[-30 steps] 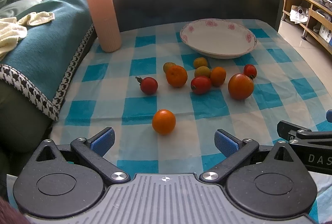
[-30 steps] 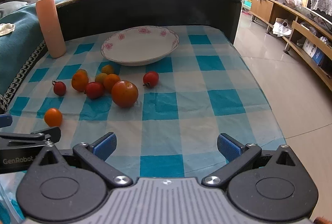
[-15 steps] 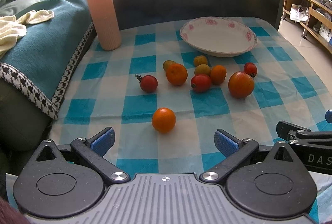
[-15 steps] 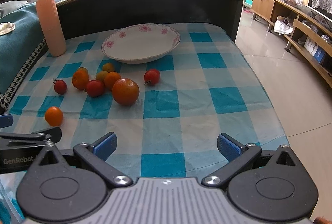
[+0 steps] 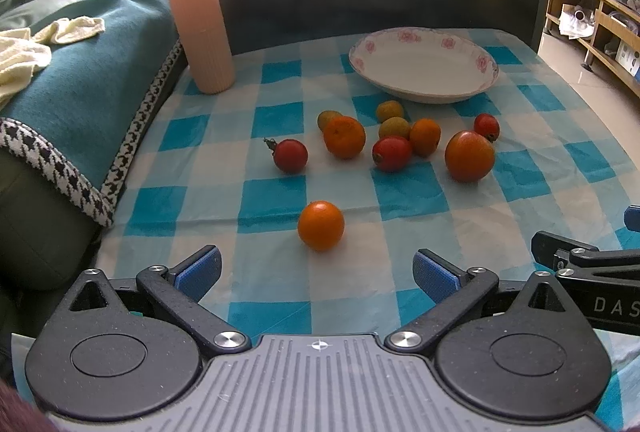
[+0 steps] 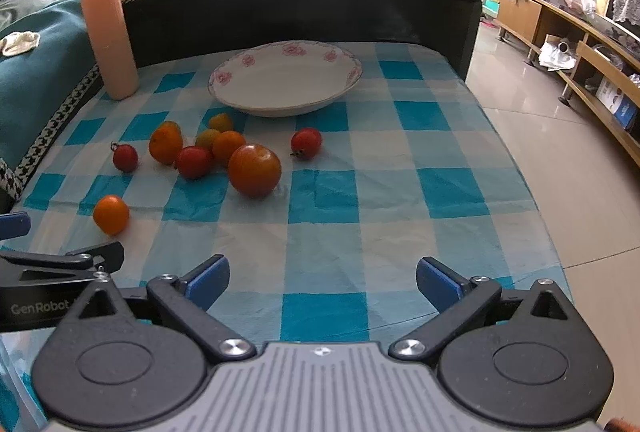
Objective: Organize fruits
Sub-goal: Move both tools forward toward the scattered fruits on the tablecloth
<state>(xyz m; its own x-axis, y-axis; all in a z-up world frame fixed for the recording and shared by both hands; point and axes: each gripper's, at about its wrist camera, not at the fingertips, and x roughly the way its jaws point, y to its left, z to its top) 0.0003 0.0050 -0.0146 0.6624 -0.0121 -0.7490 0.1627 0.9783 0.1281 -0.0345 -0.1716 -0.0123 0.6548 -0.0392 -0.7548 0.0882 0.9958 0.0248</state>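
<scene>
Ahead of both tongs spreads a blue-and-white checked cloth [image 5: 272, 200], with a teal blanket [image 5: 80, 72] draped along its left edge. At the far end, straight ahead of the right tongs [image 6: 322, 282] and ahead and to the right of the left tongs [image 5: 316, 270], sits a flowered plate [image 6: 240, 100] with nothing in it. A ribbed pink cylinder [image 5: 199, 22] stands upright at the far left, touching the cloth beside the blanket.

Between the tongs and the plate lie the fruits, all on the cloth. The big tomato [image 6: 254, 171] is the largest, ahead and left of the right tongs. Left of it clusters an orange [image 5: 344, 137], a second, smaller orange [image 5: 425, 137], a red tomato [image 5: 391, 153] and three yellow-green fruits [image 5: 390, 111], several touching one another. A stemmed tomato [image 5: 291, 155] sits apart on the cluster's left, and another small red one [image 6: 306, 143] lies on its right, near the plate. One lone orange fruit [image 5: 321, 226] rests closest to the left tongs, just ahead of the gap between its blue pads [image 5: 199, 273].

Both tongs are released, jaws spread wide and gripping nothing, low over the near edge of the cloth and side by side.
</scene>
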